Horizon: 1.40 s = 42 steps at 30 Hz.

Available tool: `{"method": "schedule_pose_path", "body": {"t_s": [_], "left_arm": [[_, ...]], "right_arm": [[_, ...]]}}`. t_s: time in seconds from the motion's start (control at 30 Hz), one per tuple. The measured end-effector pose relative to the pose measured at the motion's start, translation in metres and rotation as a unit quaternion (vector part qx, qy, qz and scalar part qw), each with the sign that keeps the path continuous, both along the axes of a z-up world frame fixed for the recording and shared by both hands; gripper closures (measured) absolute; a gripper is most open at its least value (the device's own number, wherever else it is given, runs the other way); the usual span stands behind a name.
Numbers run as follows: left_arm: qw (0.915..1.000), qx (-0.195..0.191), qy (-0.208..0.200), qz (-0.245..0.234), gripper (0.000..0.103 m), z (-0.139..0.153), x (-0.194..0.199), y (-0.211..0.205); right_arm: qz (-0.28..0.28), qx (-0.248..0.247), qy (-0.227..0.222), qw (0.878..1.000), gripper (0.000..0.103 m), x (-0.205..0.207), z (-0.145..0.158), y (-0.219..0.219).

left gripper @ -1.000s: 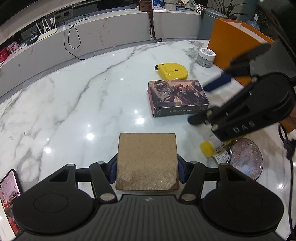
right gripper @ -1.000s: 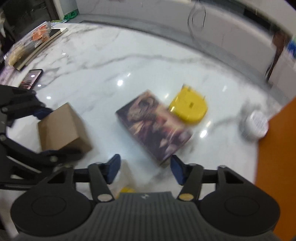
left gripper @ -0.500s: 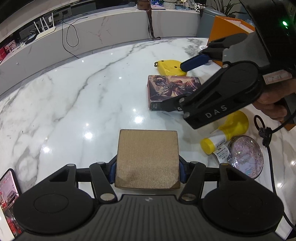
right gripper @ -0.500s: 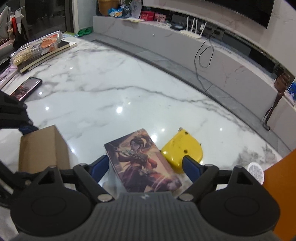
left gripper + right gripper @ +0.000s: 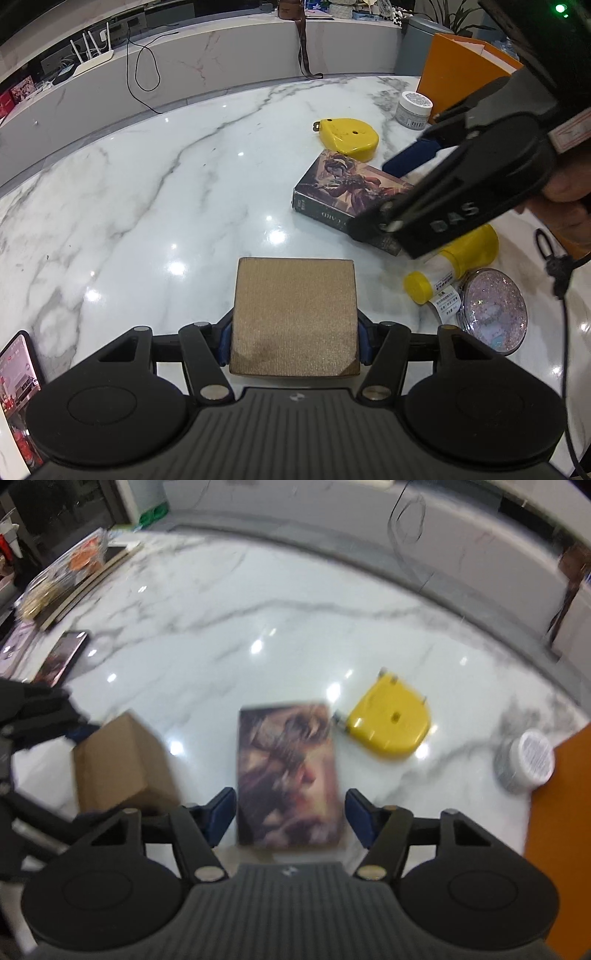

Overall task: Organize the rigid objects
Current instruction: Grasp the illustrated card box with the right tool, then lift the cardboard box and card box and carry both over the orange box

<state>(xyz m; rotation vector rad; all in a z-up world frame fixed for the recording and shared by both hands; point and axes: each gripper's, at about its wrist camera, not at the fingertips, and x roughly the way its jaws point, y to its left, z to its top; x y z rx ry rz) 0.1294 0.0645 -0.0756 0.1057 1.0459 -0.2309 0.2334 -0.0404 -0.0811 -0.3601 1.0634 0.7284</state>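
Early stage, nothing looks sorted yet. Left gripper (image 5: 294, 341) pinches the brown box (image 5: 295, 314) near the table's (image 5: 147, 206) front edge. Right gripper (image 5: 290, 818) has just been closing around the card box (image 5: 288, 775) mid-table; small gaps still show at the pads, so not clamped yet. Yellow case (image 5: 389, 725), jar (image 5: 526, 760), bottle (image 5: 450, 266) and glitter compact (image 5: 493, 312) lie loose toward the right edge, all left to do.

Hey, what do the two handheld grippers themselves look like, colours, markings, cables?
Both are matte black plastic with ribbed bodies, round side discs and blue finger pads. The left gripper and right gripper match. The right one shows raised "DAS" lettering, a green light, a red-and-white sticker and a black cable.
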Motion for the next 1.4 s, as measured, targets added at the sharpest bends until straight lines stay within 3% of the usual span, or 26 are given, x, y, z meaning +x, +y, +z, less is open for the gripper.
{"method": "schedule_pose_path", "body": {"t_s": [0.23, 0.33, 0.53, 0.7, 0.93, 1.4], "left_arm": [[1.0, 0.003, -0.004, 0.001, 0.035, -0.001, 0.001, -0.001], [1.0, 0.001, -0.006, 0.003, 0.036, -0.001, 0.001, -0.001], [0.9998, 0.007, -0.009, 0.015, 0.036, 0.002, 0.001, 0.001], [0.9992, -0.015, -0.018, 0.033, 0.036, 0.013, -0.001, 0.011], [0.9985, -0.015, -0.026, 0.045, 0.036, 0.027, -0.004, 0.011], [0.9988, -0.003, -0.042, 0.026, 0.036, 0.056, -0.013, -0.034]], "right_arm": [[-0.005, 0.005, -0.047, 0.999, 0.033, -0.006, -0.009, 0.017], [-0.006, 0.01, -0.053, 0.999, 0.044, -0.007, -0.008, 0.016], [-0.013, 0.005, -0.049, 0.999, 0.045, -0.008, -0.005, 0.015], [-0.031, 0.013, -0.036, 0.999, 0.046, -0.006, 0.001, 0.011], [-0.052, 0.029, -0.047, 0.997, 0.046, -0.005, 0.028, -0.007], [-0.104, 0.054, -0.076, 0.99, 0.046, -0.017, 0.097, -0.071]]}}
